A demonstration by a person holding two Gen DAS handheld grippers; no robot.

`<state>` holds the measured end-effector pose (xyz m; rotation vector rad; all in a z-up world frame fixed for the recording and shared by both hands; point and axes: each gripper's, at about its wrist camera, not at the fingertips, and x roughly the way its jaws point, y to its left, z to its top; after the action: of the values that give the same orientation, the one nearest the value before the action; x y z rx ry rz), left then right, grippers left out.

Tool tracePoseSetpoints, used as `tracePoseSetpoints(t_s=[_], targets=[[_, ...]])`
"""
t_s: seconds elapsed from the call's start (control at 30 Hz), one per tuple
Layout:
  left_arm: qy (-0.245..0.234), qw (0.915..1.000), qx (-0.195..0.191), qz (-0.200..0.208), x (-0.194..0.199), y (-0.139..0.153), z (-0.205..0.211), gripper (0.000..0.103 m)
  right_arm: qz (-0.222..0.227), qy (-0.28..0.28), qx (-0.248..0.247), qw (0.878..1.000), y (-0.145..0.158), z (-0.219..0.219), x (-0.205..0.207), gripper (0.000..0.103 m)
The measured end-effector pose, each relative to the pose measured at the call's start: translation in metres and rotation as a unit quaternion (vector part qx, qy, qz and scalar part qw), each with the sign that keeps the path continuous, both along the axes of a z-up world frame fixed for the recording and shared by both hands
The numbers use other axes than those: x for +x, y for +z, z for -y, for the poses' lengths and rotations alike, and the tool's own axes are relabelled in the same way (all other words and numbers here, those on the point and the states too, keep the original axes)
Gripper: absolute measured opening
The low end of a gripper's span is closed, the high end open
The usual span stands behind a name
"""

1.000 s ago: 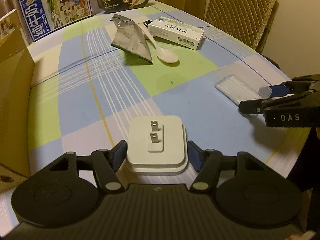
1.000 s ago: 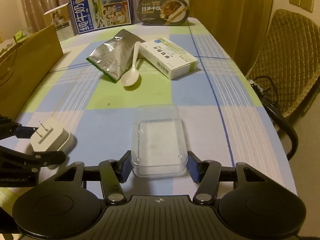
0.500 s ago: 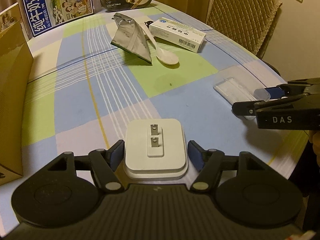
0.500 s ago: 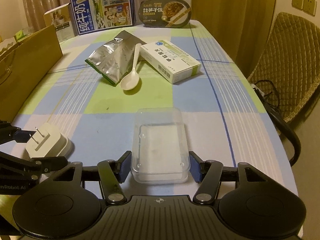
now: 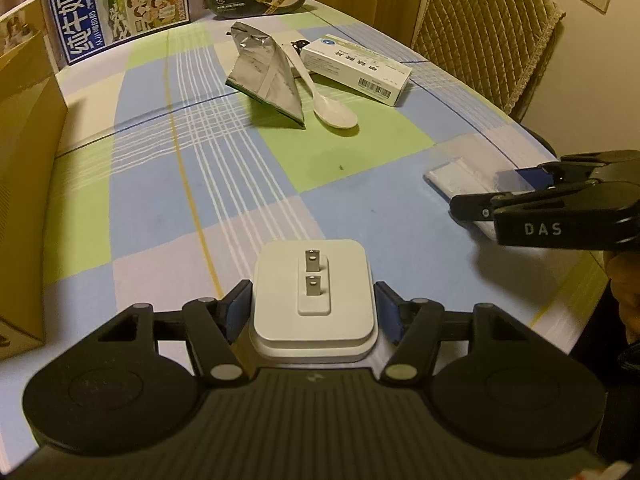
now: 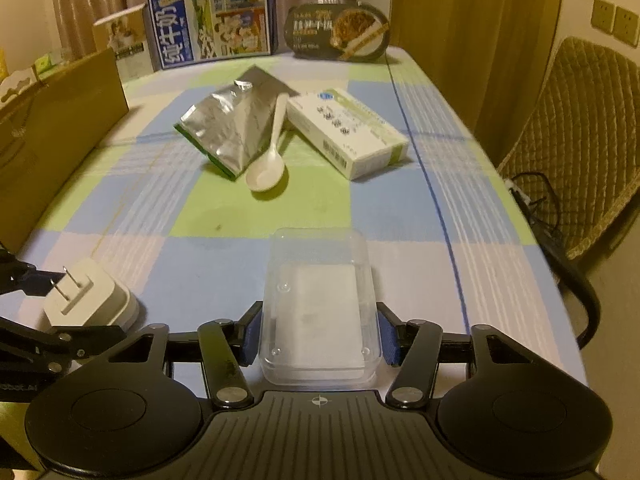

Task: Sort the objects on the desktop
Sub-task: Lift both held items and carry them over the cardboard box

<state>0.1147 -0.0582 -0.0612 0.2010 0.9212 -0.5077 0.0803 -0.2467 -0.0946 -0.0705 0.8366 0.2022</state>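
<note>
A white charger plug [image 5: 344,280] lies prongs-up on the checked tablecloth between my left gripper's [image 5: 314,308] blue pads. The jaws are closing and the pads touch both of its sides. A clear plastic box [image 6: 320,300] sits flat on the cloth between my right gripper's [image 6: 320,328] pads. Those jaws are closing too and meet its long walls. In the left wrist view the right gripper [image 5: 488,192] reaches in from the right around the clear box [image 5: 452,176]. The right wrist view shows the left gripper [image 6: 60,304] at the left edge around the charger [image 6: 100,300].
Further back lie a silver foil pouch [image 6: 236,128], a white spoon [image 6: 268,160] and a white medicine box [image 6: 348,132]. A blue milk carton [image 6: 212,20] and a dark meal bowl [image 6: 336,30] stand at the far edge. A cardboard box [image 5: 24,184] is on the left and a quilted chair [image 6: 576,148] on the right.
Both pairs of jaws eased apart a little half a second ago and have come back in against the charger and the clear box. Neither object has left the table.
</note>
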Motion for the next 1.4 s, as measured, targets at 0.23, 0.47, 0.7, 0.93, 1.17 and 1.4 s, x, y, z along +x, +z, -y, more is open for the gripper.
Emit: tracePoseSetpoints(t_s=[0.23,0.47,0.7,0.93,1.17,1.4], targets=[[0.010,0.9997,-0.011,0.018,-0.020,0.023,-0.011,0.060,0.019,0.004,0.014,1.000,0.026,-0.007,-0.027,0.053],[0.035,0.9980,-0.025,0.047,-0.039,0.054,-0.033,0.060,0.045,0.025,0.021,0.998,0.055,-0.025,-0.046,0.053],[0.068,0.9942,-0.031,0.077,-0.053,0.082,-0.068,0.060,0.063,0.067,0.036,0.995,0.075,-0.063,-0.053,0.053],[0.117,0.9865,-0.032,0.110,-0.057,0.113,-0.122,0.060,0.079,0.124,0.051,0.988,0.091,-0.119,-0.045,0.053],[0.166,0.9757,-0.019,0.141,-0.046,0.141,-0.189,0.060,0.103,0.186,0.066,0.975,0.112,-0.189,-0.026,0.053],[0.199,0.9662,-0.010,0.163,-0.027,0.163,-0.242,0.060,0.121,0.230,0.067,0.963,0.123,-0.252,-0.004,0.053]])
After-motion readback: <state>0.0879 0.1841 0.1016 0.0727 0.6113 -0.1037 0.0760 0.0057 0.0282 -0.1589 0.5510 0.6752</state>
